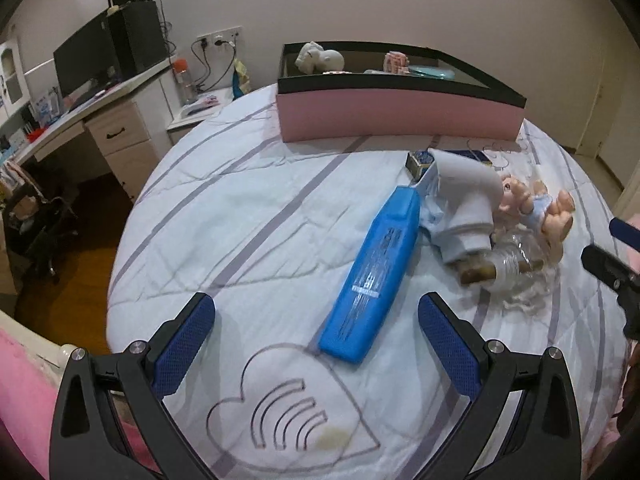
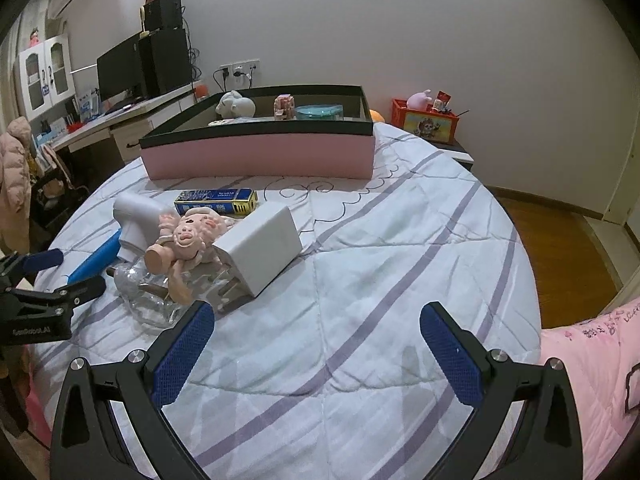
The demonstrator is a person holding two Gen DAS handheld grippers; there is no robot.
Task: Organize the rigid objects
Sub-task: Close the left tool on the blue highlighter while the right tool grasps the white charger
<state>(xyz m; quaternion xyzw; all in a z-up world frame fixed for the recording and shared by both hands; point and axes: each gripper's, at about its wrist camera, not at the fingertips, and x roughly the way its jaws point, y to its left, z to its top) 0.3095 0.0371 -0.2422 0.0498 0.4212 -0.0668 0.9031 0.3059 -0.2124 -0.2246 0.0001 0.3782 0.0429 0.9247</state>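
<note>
A long blue case (image 1: 374,276) lies on the bed just ahead of my open left gripper (image 1: 316,312), slightly right of its middle. Beside it are a white hair dryer (image 1: 464,196), a pink doll (image 1: 536,208) and a clear glass bottle (image 1: 516,264). From the right wrist view the doll (image 2: 188,240) lies on the bottle (image 2: 148,300), next to a white box (image 2: 260,248), a blue and gold box (image 2: 216,202) and the dryer (image 2: 134,216). My right gripper (image 2: 316,316) is open over bare quilt, right of this heap. A pink bin (image 2: 260,156) with a black rim stands behind.
The bin (image 1: 400,116) holds a white figurine (image 1: 320,58), a teal dish (image 1: 432,72) and small pink items. A desk (image 1: 100,120) with monitor stands left of the bed. A red crate (image 2: 426,122) sits on a nightstand at right. Pink bedding (image 2: 592,360) lies near right.
</note>
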